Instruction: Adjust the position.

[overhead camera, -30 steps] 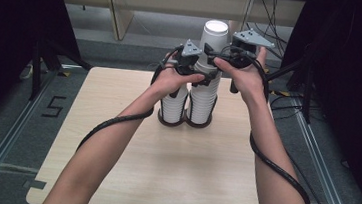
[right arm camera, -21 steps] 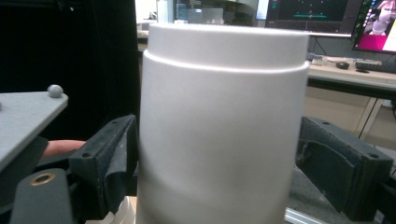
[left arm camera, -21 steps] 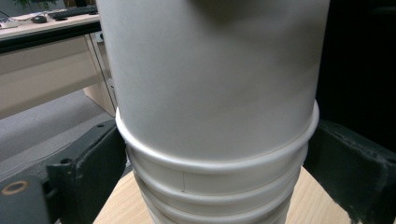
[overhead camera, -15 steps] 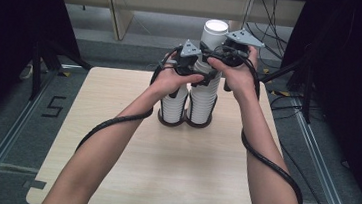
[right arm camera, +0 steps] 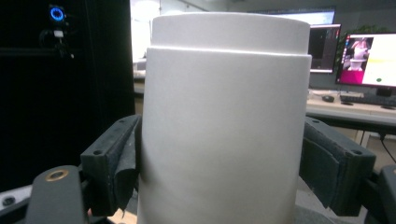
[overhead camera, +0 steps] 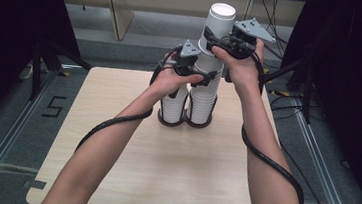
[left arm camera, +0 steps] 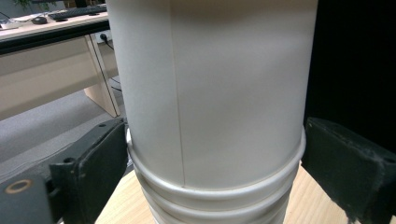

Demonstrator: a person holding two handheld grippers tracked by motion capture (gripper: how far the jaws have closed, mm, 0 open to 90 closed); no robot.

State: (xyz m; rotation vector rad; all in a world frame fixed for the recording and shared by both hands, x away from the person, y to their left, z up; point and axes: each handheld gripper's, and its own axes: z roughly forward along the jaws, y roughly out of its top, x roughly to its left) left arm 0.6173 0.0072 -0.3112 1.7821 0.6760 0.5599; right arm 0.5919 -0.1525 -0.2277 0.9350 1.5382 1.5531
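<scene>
The right gripper (overhead camera: 214,39) pinches the top cup (overhead camera: 218,27) above the taller stack (overhead camera: 203,96); the left gripper (overhead camera: 202,79), closing, clasps that stack.

— We lose the base of the top cup (overhead camera: 218,28) in the high view: the right gripper (overhead camera: 215,41) and the hand (overhead camera: 243,63) around it cover it.

— We also can't see how the taller stack (overhead camera: 203,96) joins that cup; the left hand (overhead camera: 171,78) hides the upper part of the shorter stack (overhead camera: 173,109) too.

— In the left gripper view the cup wall (left arm camera: 219,88) runs off the top edge, and the rims (left arm camera: 215,198) below are cut by the bottom edge.

— In the right gripper view the cup (right arm camera: 224,130) runs off the bottom edge. The monitor (right arm camera: 369,60) behind is too blurred for us to read.
</scene>
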